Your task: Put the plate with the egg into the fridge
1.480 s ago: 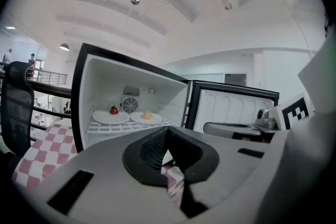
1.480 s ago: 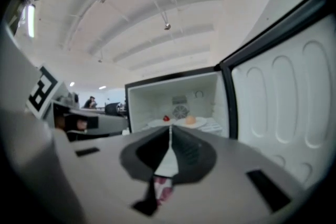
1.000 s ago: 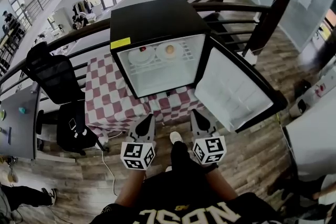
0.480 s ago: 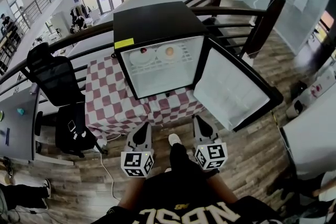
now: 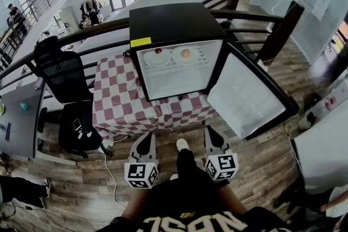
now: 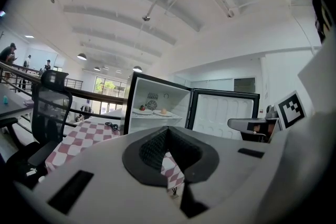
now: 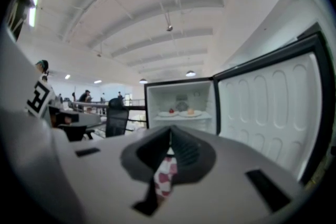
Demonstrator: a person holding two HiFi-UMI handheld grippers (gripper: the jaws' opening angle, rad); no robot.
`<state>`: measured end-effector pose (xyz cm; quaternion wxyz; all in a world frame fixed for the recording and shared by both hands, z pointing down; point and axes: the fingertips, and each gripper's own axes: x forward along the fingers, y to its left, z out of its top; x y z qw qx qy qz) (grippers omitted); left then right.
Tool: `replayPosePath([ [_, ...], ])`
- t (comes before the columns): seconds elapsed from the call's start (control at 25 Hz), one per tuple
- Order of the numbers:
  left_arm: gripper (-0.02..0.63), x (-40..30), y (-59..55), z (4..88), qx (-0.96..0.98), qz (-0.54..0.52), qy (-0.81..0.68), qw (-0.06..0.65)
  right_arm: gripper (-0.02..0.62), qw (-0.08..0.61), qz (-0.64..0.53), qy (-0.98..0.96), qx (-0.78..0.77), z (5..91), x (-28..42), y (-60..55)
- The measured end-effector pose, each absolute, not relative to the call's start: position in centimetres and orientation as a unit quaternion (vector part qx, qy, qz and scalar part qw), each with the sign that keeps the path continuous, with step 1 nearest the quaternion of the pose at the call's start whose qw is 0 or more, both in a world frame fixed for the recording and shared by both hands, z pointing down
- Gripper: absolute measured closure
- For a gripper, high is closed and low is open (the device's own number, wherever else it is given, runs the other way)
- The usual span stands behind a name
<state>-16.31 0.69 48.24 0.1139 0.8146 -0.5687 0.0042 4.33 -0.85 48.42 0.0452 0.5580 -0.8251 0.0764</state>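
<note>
From the head view the fridge [image 5: 174,24] stands at 12 o'clock on a table under a red-and-white checked cloth [image 5: 122,106], its door [image 5: 244,98] swung wide toward 2 o'clock. The plate [image 5: 186,58] with the egg [image 5: 186,52] sits on the upper wire shelf inside. At its 9 o'clock, just beside it, a second plate [image 5: 157,58] carries a small red item. Both tools are well apart from the fridge, low in that view: the left gripper [image 5: 147,138] at 7 o'clock and the right gripper [image 5: 211,134] at 5 o'clock, with a white shoe [image 5: 182,144] between them. Only this view shows the yellow label [image 5: 140,42] on the fridge's top front edge and the whole black office chair [image 5: 62,76] at 10 o'clock.

The gripper views settle what the head view cannot: each pair of jaws is pressed together with nothing held, and checked cloth shows through the slit below the pads. The left gripper view shows a black cable [image 6: 111,125] lying on the cloth at the fridge's 9 o'clock, which the right gripper view does not. The right gripper view shows the moulded ribs of the door's white liner filling its 3 o'clock side
</note>
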Motion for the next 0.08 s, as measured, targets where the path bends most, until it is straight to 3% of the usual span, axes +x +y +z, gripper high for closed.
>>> replayPosePath([
  [0.08,0.584,-16.40,0.81,48.25,0.815,0.004,-0.568,0.115,0.574,0.048,0.078,-0.828,0.554,48.52,3.73,-0.74],
])
